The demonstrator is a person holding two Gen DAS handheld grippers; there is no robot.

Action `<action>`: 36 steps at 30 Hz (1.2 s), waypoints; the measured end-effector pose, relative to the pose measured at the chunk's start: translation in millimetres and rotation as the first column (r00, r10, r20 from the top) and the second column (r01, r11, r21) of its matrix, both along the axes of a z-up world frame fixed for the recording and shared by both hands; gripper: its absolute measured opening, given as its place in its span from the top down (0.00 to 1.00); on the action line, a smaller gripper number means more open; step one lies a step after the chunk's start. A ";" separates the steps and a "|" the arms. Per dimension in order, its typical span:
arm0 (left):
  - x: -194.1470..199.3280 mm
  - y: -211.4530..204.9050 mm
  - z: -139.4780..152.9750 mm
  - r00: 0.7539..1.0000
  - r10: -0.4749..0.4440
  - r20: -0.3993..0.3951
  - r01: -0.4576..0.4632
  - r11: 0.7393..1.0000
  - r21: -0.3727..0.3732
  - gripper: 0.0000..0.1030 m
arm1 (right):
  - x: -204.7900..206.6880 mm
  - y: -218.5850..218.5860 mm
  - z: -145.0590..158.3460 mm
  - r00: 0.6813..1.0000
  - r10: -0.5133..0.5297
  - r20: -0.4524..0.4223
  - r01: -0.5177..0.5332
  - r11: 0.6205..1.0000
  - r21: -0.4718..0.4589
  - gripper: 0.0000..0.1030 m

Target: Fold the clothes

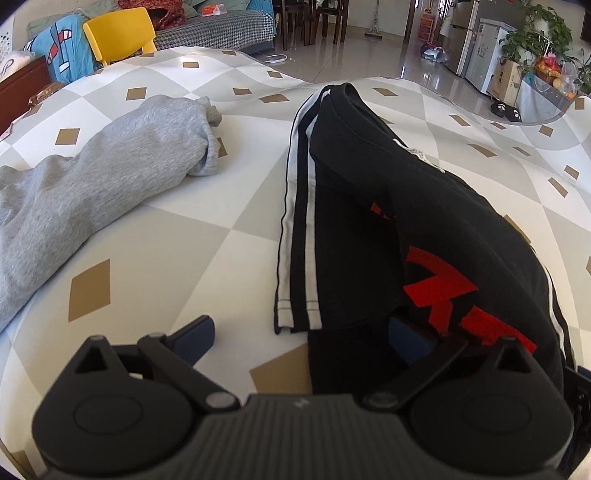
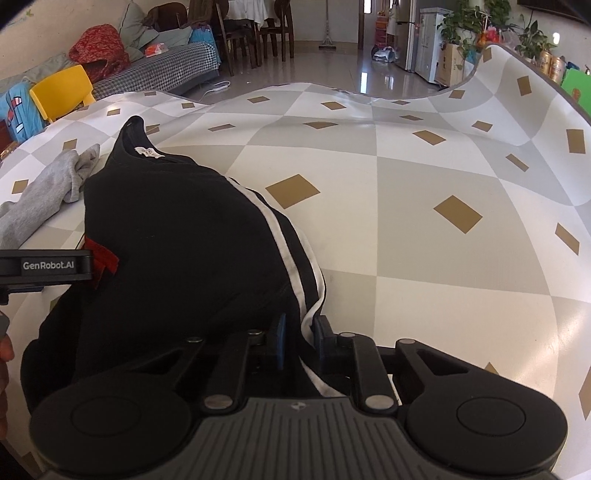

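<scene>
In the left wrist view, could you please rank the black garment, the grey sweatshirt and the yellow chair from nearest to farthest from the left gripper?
1. The black garment: right of centre, its hem lying between the open fingers of the left gripper.
2. The grey sweatshirt: on the left of the table, apart from the gripper.
3. The yellow chair: beyond the table's far edge, upper left.

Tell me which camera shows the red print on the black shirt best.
The left wrist view: the red print lies large across the black shirt, though partly folded under. The right wrist view shows only a small red corner beside the left tool's body.
</scene>
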State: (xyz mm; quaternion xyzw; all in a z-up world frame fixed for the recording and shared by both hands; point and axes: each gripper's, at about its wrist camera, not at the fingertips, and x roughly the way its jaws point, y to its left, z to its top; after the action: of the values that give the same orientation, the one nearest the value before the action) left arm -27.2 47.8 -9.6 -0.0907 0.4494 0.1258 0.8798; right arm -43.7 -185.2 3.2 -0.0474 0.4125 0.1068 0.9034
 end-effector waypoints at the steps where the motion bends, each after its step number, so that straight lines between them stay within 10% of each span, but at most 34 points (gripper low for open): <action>1: -0.1 0.5 -0.3 1.000 0.000 -0.001 0.000 1.000 0.000 0.00 | 1.1 -1.7 1.0 1.000 -0.013 0.000 0.013 1.000 0.014 0.89; 12: -6.1 -18.4 -0.4 0.996 -0.082 -0.023 0.082 0.996 0.018 0.00 | 9.8 -33.3 39.8 0.971 -0.184 0.152 0.175 0.982 0.069 0.92; 23: -16.8 -46.9 5.3 0.981 -0.189 -0.039 0.190 0.981 0.040 0.00 | 27.2 -54.9 55.0 0.969 -0.233 0.078 0.226 0.971 0.083 0.89; 36: 14.1 -13.6 29.0 0.989 -0.143 -0.042 0.139 0.987 -0.083 0.00 | 60.2 -51.2 62.7 0.990 0.111 -0.087 -0.085 0.963 0.258 0.60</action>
State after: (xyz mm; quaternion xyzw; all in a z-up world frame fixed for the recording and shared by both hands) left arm -13.1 34.2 19.3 -0.0908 0.4801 0.0474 0.8712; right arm 16.6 -236.3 65.9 0.0535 0.4376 0.2054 0.8738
